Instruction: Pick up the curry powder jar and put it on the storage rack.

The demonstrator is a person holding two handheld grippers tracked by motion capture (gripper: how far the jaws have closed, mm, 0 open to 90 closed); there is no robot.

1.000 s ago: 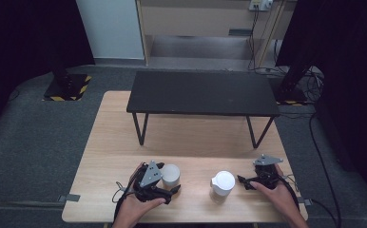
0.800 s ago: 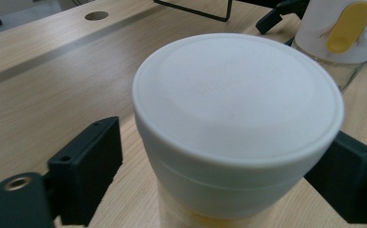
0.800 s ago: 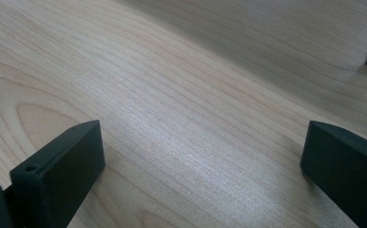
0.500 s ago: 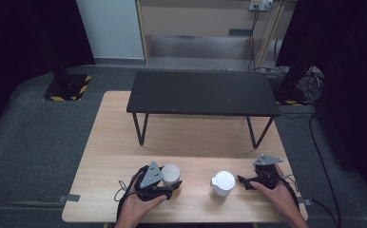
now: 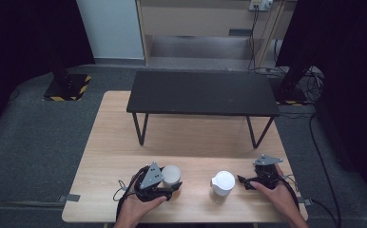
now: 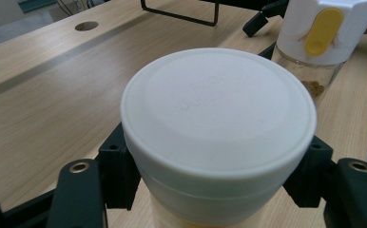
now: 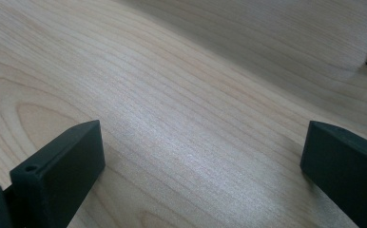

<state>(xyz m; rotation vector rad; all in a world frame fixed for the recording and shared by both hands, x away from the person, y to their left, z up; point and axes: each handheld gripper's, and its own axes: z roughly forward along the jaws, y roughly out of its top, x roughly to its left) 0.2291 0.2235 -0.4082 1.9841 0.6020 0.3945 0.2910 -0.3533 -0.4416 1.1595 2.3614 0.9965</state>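
The left gripper (image 5: 168,186) has its two black jaws squeezed tight on the sides of a white-lidded jar (image 6: 218,137). They have just been closing, and now the jar sits between them, gripped just under its lid. The jar looks like it is standing on the wooden table (image 5: 120,137); I cannot see its bottom.

The right gripper (image 5: 243,183) has its jaws wide apart with nothing between them, just bare wood below. Just beside it, toward the left gripper, stands a second jar with a yellow flap on its white cap (image 6: 325,29).

So the grabbing part looks done for the first jar. Lifting or moving it is not yet done. The second jar is untouched.
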